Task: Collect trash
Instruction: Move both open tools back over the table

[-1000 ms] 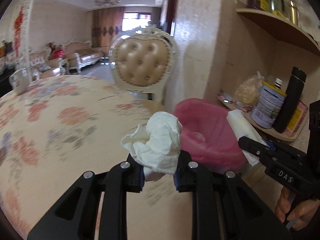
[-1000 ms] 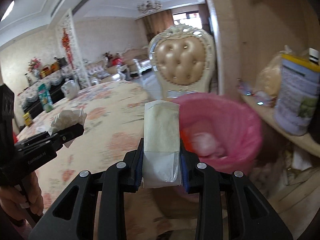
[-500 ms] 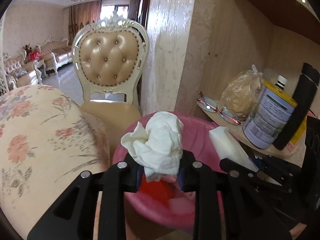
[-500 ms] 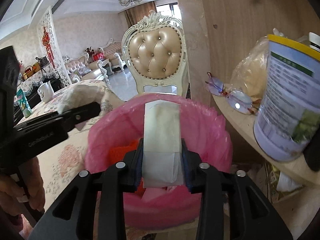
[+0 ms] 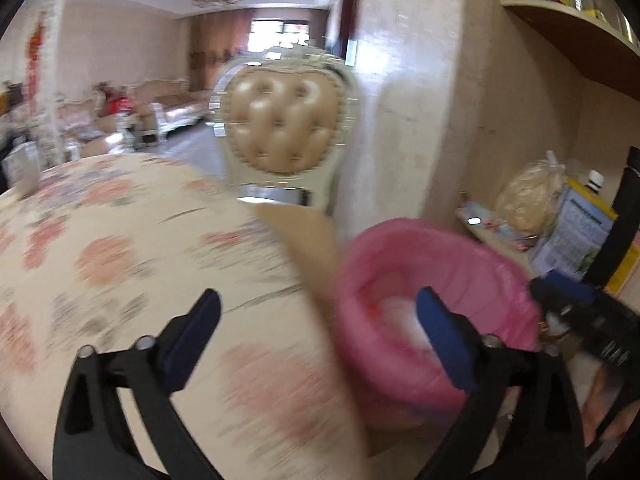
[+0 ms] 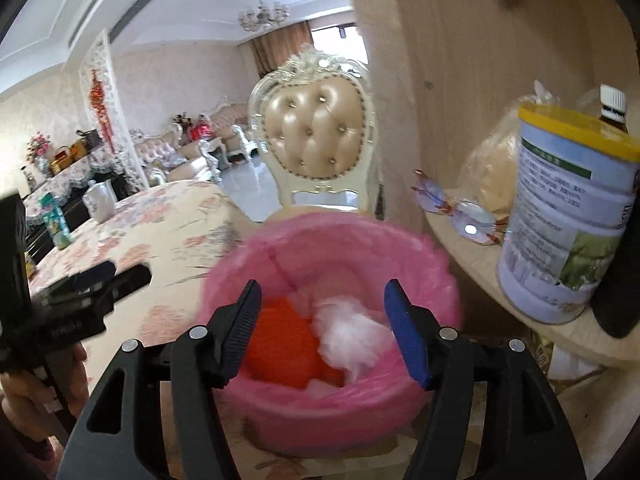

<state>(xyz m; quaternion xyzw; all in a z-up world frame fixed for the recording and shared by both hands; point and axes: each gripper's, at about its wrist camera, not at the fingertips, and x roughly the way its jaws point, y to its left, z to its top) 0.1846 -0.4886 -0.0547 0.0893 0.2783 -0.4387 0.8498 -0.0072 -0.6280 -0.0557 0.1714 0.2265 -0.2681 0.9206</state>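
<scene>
A bin lined with a pink bag [image 6: 340, 226] stands beside the floral-cloth table. Inside it lie white crumpled paper [image 6: 352, 338] and something orange [image 6: 286, 340]. My right gripper [image 6: 323, 296] hovers right over the bin's mouth, its jaws opening with nothing between them. My left gripper [image 5: 318, 320] is over the table edge just left of the bin [image 5: 360, 280], its jaws opening wide and empty. In the blurred left wrist view, white trash [image 5: 400, 316] shows inside the bin and the right gripper [image 5: 580, 308] sits at the bin's far side. The left gripper [image 6: 92, 292] shows at the left of the right wrist view.
A padded cream chair [image 6: 320, 136] stands behind the bin. On the wooden shelf [image 6: 472, 256] to the right are glasses [image 6: 460, 214], a large tin [image 6: 568, 224], a plastic bag [image 6: 492, 172] and a black bottle [image 5: 624, 216]. The round table [image 5: 120, 260] spreads to the left.
Both grippers have opened: the crumpled tissue is gone from the left one and the flat packet from the right. The left gripper has swung left, back over the table edge.
</scene>
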